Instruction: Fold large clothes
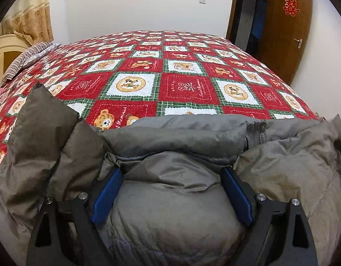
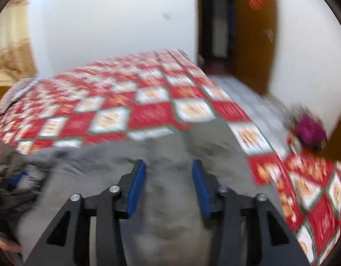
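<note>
A large grey padded jacket [image 1: 174, 146] lies bunched at the near edge of a bed. My left gripper [image 1: 171, 173] has its blue-padded jaws spread wide around a puffy bulge of the jacket, pressing into its sides. In the blurred right wrist view the jacket [image 2: 170, 210] fills the lower middle. My right gripper [image 2: 169, 166] is open, jaws apart just above the grey fabric, holding nothing. The left gripper's blue pad [image 2: 18, 178] shows faintly at the far left of that view.
The bed has a red, white and green checked bear quilt [image 1: 181, 84] [image 2: 148, 110]. A striped pillow [image 1: 26, 57] lies at the back left. A brown door [image 1: 285, 33] stands open at the right. A purple object [image 2: 310, 130] sits beyond the bed's right edge.
</note>
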Tool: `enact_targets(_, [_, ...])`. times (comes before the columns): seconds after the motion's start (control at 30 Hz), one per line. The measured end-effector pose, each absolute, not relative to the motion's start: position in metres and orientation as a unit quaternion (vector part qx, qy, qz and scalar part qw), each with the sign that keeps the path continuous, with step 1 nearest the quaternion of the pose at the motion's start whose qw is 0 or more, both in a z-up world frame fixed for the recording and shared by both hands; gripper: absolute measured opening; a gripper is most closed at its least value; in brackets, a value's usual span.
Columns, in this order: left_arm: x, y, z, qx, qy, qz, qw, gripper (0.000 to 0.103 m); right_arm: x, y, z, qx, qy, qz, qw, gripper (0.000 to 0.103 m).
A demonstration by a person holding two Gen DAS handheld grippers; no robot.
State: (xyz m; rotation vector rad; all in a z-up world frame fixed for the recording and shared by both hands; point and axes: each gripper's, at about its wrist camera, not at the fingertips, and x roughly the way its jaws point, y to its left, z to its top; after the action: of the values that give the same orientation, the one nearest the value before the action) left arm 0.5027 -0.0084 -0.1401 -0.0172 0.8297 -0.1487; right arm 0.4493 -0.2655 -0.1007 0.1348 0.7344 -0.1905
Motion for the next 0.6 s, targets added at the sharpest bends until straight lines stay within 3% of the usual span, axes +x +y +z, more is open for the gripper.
enact_targets(0.13, [0.502, -0.007, -0.139, -0.012, 0.401, -0.075, 0.913, 0.091, 0.445, -0.293, -0.125, 0.148, 0.358, -0.066, 0.92, 0.043])
enact_targets(0.47, [0.502, -0.004, -0.137, -0.021, 0.404, -0.08, 0.911, 0.091, 0.447, -0.297, -0.135, 0.173, 0.359, -0.065, 0.915, 0.041])
enact_targets(0.6, [0.494, 0.021, -0.111, -0.051, 0.408, -0.11, 0.905, 0.091, 0.441, -0.302, -0.129, 0.184, 0.355, -0.053, 0.915, 0.04])
